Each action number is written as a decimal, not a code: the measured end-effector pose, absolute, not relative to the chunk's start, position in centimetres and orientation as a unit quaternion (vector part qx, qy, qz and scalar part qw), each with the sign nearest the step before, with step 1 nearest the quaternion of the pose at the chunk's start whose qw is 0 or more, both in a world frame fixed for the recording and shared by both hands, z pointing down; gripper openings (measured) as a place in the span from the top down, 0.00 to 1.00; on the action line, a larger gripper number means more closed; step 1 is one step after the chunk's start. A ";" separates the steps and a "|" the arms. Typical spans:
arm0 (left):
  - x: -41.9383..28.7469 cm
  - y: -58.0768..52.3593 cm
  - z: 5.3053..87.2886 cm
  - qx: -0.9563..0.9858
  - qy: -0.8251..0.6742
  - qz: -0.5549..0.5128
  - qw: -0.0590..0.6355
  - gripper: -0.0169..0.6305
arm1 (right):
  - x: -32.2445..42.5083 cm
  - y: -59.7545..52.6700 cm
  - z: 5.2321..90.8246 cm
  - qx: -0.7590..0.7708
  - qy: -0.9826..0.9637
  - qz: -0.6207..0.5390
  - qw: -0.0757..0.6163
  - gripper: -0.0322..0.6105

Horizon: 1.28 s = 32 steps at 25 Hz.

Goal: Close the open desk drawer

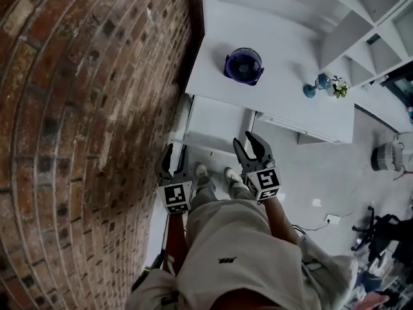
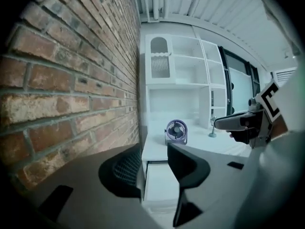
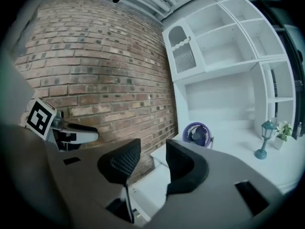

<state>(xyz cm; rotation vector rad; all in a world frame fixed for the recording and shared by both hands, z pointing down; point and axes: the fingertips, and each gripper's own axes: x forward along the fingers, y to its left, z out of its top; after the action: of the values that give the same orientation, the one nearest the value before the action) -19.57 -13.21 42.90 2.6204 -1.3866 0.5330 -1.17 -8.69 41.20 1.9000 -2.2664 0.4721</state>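
The white desk [image 1: 290, 50] stands against the brick wall, and its left drawer [image 1: 216, 126] is pulled out toward me. My left gripper [image 1: 175, 157] hovers open and empty just short of the drawer's front left corner. My right gripper [image 1: 249, 146] is open and empty at the drawer's front right. In the left gripper view the drawer [image 2: 159, 185] shows between the open jaws of the left gripper [image 2: 155, 168]. In the right gripper view the right gripper [image 3: 151, 165] is open above the drawer [image 3: 147, 187].
A purple fan [image 1: 244, 65] stands on the desk, with a small blue lamp [image 1: 315, 85] and a plant [image 1: 337, 86] further right. The brick wall [image 1: 84, 108] runs close on the left. White shelves [image 1: 361, 18] rise behind the desk. A basket [image 1: 387, 155] and a dark chair [image 1: 381, 231] stand on the floor at right.
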 end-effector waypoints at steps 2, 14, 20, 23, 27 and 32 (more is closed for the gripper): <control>-19.4 -13.9 44.1 0.879 -0.435 0.183 0.069 0.69 | -0.6 -8.5 42.4 0.656 -0.732 0.162 0.083 0.69; -18.7 -16.1 52.1 0.910 -0.337 0.222 0.091 0.69 | 0.0 -5.1 49.7 0.751 -0.617 0.206 0.113 0.69; -17.8 -15.3 55.5 0.915 -0.306 0.242 0.101 0.69 | -0.5 -3.7 53.7 0.765 -0.587 0.238 0.115 0.69; -17.5 -14.9 57.4 0.915 -0.297 0.253 0.105 0.69 | -0.3 -3.4 55.4 0.770 -0.576 0.245 0.121 0.69; -17.4 -14.6 59.5 0.914 -0.295 0.258 0.105 0.69 | -0.3 -2.6 57.7 0.774 -0.563 0.261 0.127 0.69; -17.8 -14.5 62.2 0.903 -0.303 0.280 0.122 0.68 | -0.5 -1.7 60.6 0.774 -0.551 0.282 0.135 0.69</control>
<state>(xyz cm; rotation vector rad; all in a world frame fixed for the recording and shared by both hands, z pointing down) -17.79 -14.54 62.18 2.6354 -0.8854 0.8179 -0.46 -1.73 60.58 2.2407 -1.5963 0.8167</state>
